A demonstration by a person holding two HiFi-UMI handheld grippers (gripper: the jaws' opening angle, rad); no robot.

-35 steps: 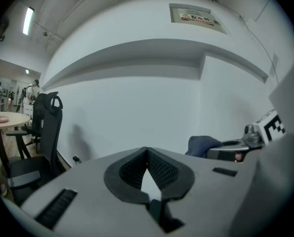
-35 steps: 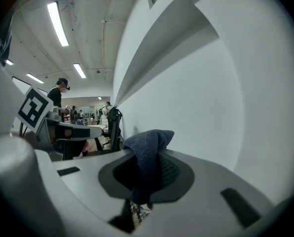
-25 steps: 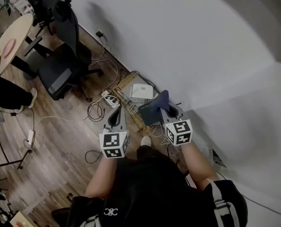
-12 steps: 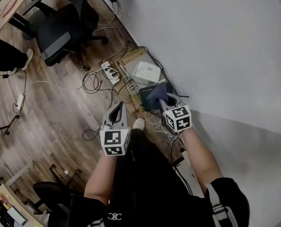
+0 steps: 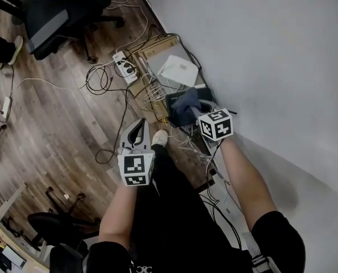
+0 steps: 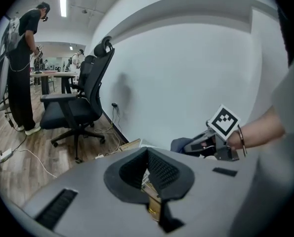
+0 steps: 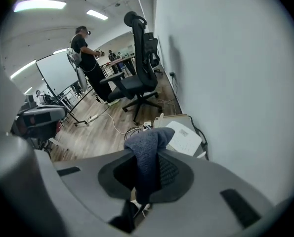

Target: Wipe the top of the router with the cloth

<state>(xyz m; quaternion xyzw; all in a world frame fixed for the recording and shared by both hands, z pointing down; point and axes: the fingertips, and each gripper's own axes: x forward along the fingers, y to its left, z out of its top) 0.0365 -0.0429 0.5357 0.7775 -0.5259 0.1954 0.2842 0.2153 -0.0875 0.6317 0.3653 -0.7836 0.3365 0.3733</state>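
The white flat router (image 5: 179, 70) lies on the floor against the wall, on a cardboard piece. In the right gripper view the router (image 7: 184, 138) sits just beyond the jaws. My right gripper (image 5: 196, 108) is shut on a dark blue cloth (image 5: 184, 103), held a little short of the router. The cloth (image 7: 146, 154) hangs bunched between the jaws of my right gripper (image 7: 145, 176). My left gripper (image 5: 138, 127) hovers over the wood floor, left of the router, its jaws shut with nothing in them. From the left gripper (image 6: 147, 171) view I see the cloth (image 6: 181, 143) in the other gripper.
A white power strip (image 5: 123, 67) and tangled cables (image 5: 103, 79) lie left of the router. A black office chair (image 5: 50, 17) stands further left. My shoe (image 5: 159, 137) is on the floor below the cloth. A person (image 6: 19, 68) stands in the room behind.
The head view has swung down toward the router, which now sits nearer. The right gripper with the cloth has come closer to the router. The left gripper stays shut, trailing.
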